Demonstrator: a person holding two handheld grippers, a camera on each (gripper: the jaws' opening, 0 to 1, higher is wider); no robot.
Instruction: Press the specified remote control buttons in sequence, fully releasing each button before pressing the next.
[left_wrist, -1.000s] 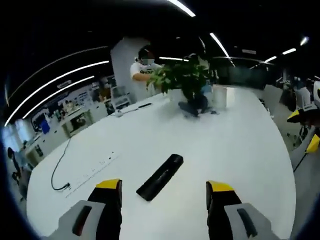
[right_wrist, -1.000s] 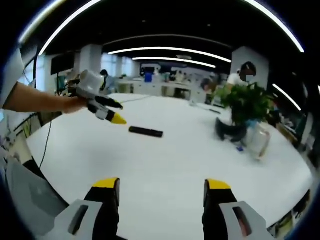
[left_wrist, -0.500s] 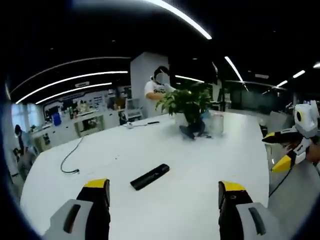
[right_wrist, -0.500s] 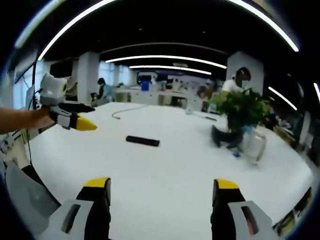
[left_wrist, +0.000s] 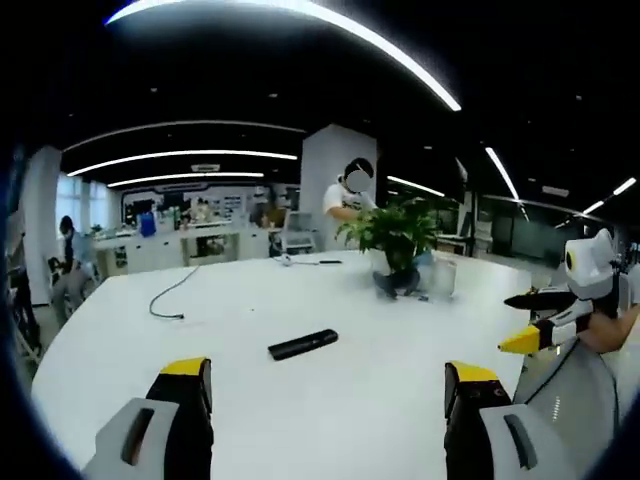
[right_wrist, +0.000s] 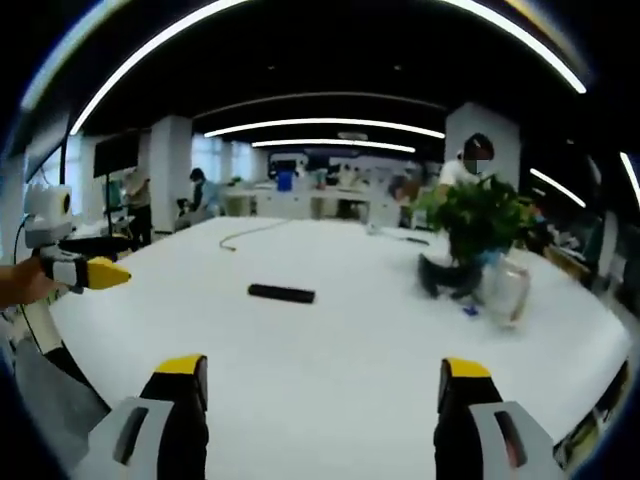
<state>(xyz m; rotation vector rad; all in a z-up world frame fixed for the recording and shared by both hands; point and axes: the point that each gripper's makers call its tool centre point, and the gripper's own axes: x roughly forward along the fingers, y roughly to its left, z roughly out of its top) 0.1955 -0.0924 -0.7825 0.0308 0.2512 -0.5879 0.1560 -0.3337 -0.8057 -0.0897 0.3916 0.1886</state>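
Note:
A slim black remote control (left_wrist: 302, 344) lies flat on the white table (left_wrist: 380, 400), well ahead of my left gripper (left_wrist: 325, 385), whose yellow-tipped jaws stand wide apart with nothing between them. The right gripper view has the same remote control (right_wrist: 281, 293) out in the middle of the table (right_wrist: 330, 380), far beyond my right gripper (right_wrist: 320, 380), which is open and empty too. The right gripper (left_wrist: 545, 318) enters the left gripper view from the right edge. The left gripper (right_wrist: 85, 268) enters the right gripper view from the left.
A potted green plant (left_wrist: 398, 235) and a clear jar (right_wrist: 505, 290) stand at the far side of the table. A black cable (left_wrist: 172, 296) trails across the far left of the tabletop. A person (left_wrist: 350, 195) stands behind the plant; others sit at desks beyond.
Both gripper views have pulled back and tipped up, so the remote looks smaller and farther off. Each gripper has drifted toward the edge of the other's view. Jaws stay apart.

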